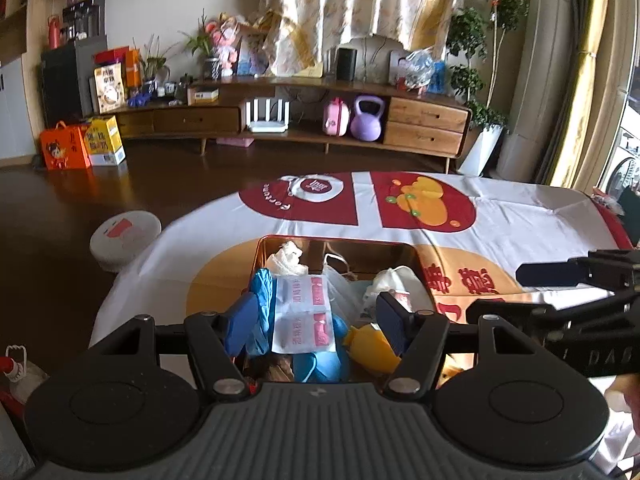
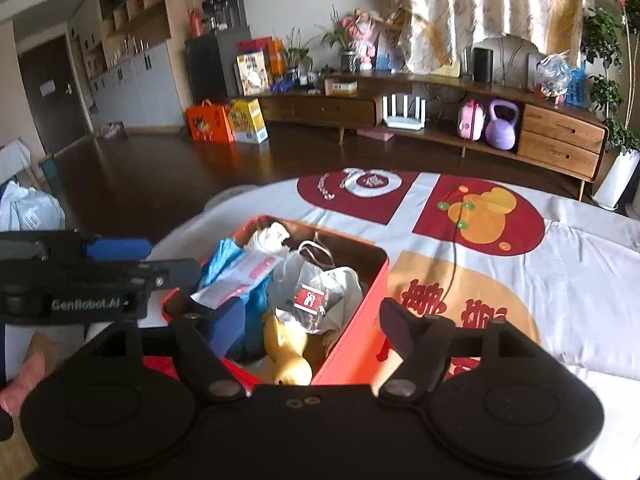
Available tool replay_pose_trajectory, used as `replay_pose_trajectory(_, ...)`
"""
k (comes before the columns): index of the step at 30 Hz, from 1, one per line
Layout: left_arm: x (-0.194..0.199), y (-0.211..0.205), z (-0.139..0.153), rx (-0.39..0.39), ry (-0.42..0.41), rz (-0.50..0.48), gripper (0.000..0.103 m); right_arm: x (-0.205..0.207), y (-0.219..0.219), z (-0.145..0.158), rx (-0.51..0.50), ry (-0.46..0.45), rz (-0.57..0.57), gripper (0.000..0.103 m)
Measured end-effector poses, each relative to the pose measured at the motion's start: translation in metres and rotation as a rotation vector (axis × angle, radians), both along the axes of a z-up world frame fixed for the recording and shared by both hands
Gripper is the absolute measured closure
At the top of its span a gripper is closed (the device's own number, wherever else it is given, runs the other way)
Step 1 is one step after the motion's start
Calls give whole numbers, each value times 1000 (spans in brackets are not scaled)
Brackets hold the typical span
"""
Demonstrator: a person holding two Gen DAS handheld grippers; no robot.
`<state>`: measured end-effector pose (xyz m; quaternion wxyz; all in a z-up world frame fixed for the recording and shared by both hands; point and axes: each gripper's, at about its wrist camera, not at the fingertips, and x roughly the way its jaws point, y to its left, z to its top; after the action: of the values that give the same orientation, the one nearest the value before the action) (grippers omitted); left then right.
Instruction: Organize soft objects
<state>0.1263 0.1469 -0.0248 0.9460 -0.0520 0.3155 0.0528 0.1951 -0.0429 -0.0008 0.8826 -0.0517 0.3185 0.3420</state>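
Note:
An orange-red box [image 2: 352, 320] stands on the cloth-covered table and also shows in the left wrist view [image 1: 412, 252]. It holds soft things: a blue glove [image 1: 262, 292], a white and pink wipe packet [image 1: 302, 312], a yellow toy [image 1: 370, 346], white cloth [image 1: 286, 260] and a clear bag with a red label [image 2: 320, 292]. My left gripper [image 1: 316, 322] is open and empty above the box. My right gripper [image 2: 312, 320] is open and empty over the box's near right wall. Each gripper shows at the edge of the other's view.
The table [image 2: 580, 260] wears a white cloth with red and orange prints. A round robot vacuum [image 1: 124, 236] sits on the dark floor left of the table. A long wooden TV cabinet [image 1: 304, 120] lines the far wall, with boxes [image 1: 80, 144] beside it.

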Motion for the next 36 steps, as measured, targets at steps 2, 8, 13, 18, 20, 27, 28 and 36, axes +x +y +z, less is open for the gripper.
replay_pose_trajectory(2,-8,-3,3,2,-16,-8,29,-4,-4,4,14,-7,-2,23)
replay_pose_trajectory(8,-28,-14,10,-15,-48,-26,28,-17,-15,10,45,-34,-17,14)
replay_pose_trajectory(13,-42,-23,15,-12,-65,-36,24,-26,-26,15,81,-47,-29,6)
replay_pose_trajectory(18,-53,-30,19,-21,-86,-41,21,-36,-35,20,100,-80,-36,0)
replay_pose_trajectory(20,-57,-32,21,-23,-92,-42,19,-40,-37,21,97,-99,-34,0)
replay_pose_trajectory(27,-70,-39,26,-18,-117,-36,5,-48,-49,22,115,-106,-52,0)
replay_pose_trajectory(28,-73,-40,26,-15,-124,-29,3,-49,-51,21,120,-101,-56,0)
replay_pose_trajectory(36,-81,-50,26,-21,-125,-33,2,-60,-61,20,124,-114,-58,0)
